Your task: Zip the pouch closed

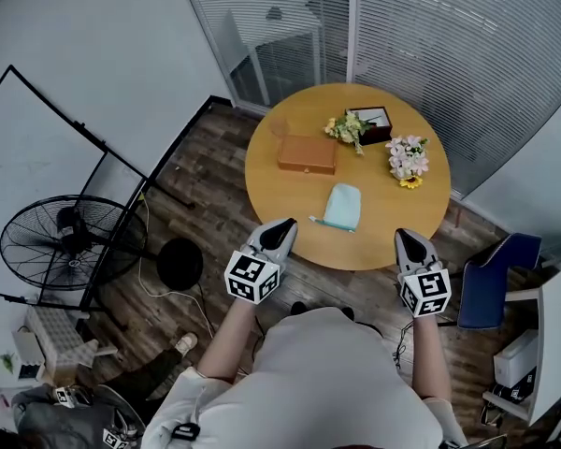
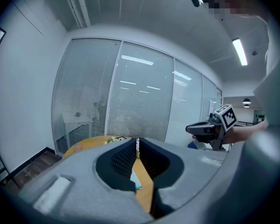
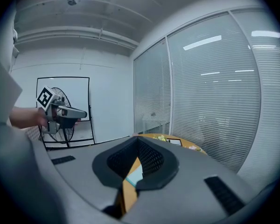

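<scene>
The pouch, pale blue-green, lies flat near the middle of the round worktop, its near edge facing you. A thin darker line runs along that edge and pokes out at its left end. That may be the zip and its pull, but it is too small to tell whether the teeth are open or joined. The scene fits a pouch waiting to be zipped as well as one already zipped, so read that edge closely before you commit to anything. Your left tool and right tool both hover over the near rim of the worktop, short of the pouch and on either side of it. Each has its jaws pressed together on nothing. Any work on the zip would likely want one tool pinning the soft fabric at one end while the other pinches the small pull, because a loose pouch will slide and bunch. The brown box and the flowers sit beyond the pouch, well clear of your approach
</scene>
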A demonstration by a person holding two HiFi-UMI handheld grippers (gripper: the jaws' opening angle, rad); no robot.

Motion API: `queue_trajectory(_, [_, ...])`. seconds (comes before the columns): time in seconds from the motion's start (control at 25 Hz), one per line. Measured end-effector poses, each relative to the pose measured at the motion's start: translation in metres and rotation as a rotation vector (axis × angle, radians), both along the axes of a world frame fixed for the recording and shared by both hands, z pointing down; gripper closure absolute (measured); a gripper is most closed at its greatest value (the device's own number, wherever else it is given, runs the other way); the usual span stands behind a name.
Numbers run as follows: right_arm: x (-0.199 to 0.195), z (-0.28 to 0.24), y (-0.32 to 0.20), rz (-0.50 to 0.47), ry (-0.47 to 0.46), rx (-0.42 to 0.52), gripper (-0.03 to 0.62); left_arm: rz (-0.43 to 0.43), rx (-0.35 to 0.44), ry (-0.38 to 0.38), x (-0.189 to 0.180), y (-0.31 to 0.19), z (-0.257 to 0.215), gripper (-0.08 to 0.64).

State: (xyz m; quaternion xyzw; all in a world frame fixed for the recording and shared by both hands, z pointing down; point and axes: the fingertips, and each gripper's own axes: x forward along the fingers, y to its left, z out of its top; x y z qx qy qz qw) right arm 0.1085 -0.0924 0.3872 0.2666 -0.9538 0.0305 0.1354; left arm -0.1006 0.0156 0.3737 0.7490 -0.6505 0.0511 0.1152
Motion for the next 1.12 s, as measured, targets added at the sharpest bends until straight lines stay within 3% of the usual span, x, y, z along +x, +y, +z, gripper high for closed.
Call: queue_trajectory(1.12, [-0.001,0.001,0.016,-0.006,-0.008,-0.002,0.591,-0.002,-0.003,0.000,0.001,0.015,0.003,0.531])
